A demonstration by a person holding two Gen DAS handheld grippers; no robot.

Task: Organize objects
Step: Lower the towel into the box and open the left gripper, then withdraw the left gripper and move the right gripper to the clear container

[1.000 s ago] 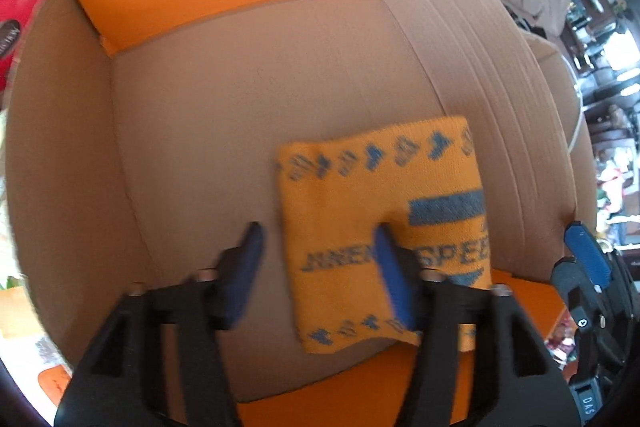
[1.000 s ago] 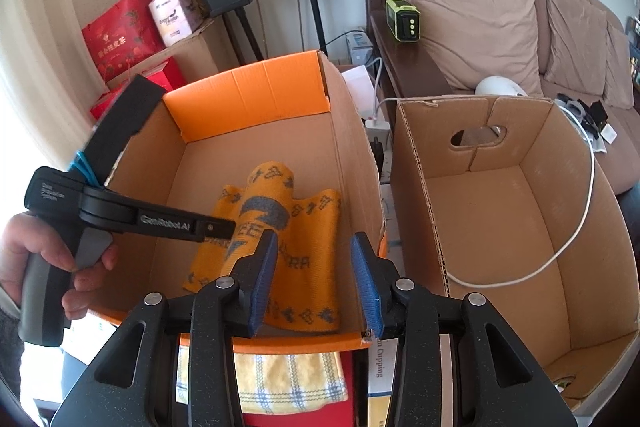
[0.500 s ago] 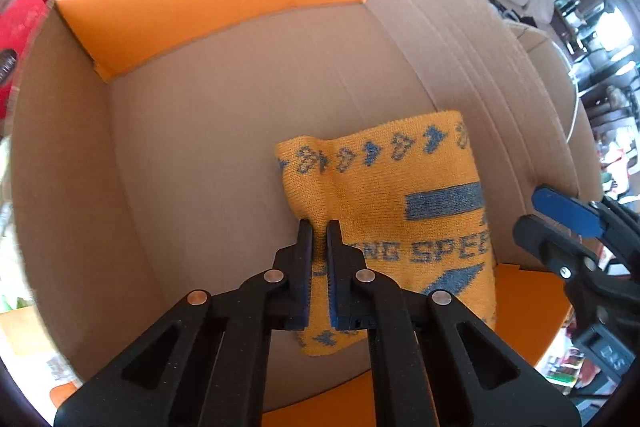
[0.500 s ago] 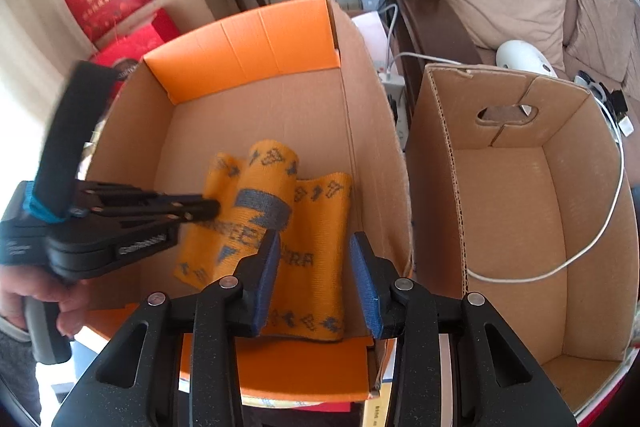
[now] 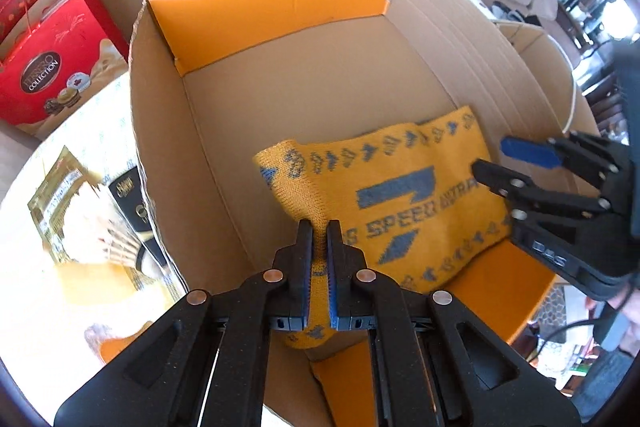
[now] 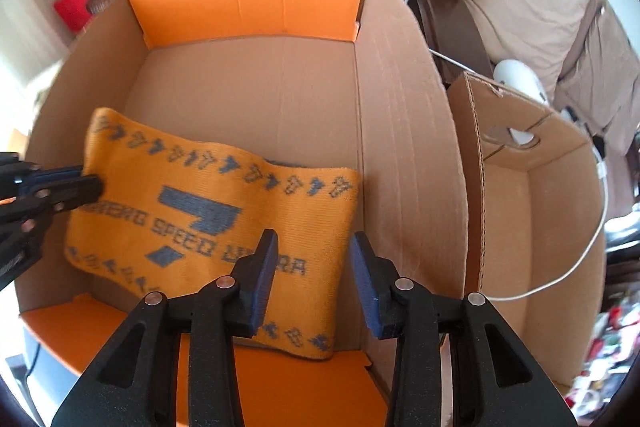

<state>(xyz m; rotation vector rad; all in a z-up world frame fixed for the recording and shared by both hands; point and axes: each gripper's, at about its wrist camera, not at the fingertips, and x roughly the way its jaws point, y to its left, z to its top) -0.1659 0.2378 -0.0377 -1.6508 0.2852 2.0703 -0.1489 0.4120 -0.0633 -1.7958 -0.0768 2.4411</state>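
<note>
Down inside the cardboard box (image 5: 224, 163), the left gripper (image 5: 319, 227) has its fingers (image 5: 305, 259) clenched on one end of the orange knitted cloth (image 5: 400, 187), a pinched fold of the fabric running up between the two blue pads. From that pinch the cloth stretches away toward the right gripper (image 6: 314, 239) and sags onto the box floor beyond it. The right gripper's fingers (image 6: 264, 267) stand parted, hanging over the cloth's other end; the fabric shows between and below them, but the pads do not press on it. Its right finger sits close to the box's inner side wall. Beside that wall stands a second cardboard box (image 6: 540, 227), with a white cable (image 6: 576, 263) draped into it.
</note>
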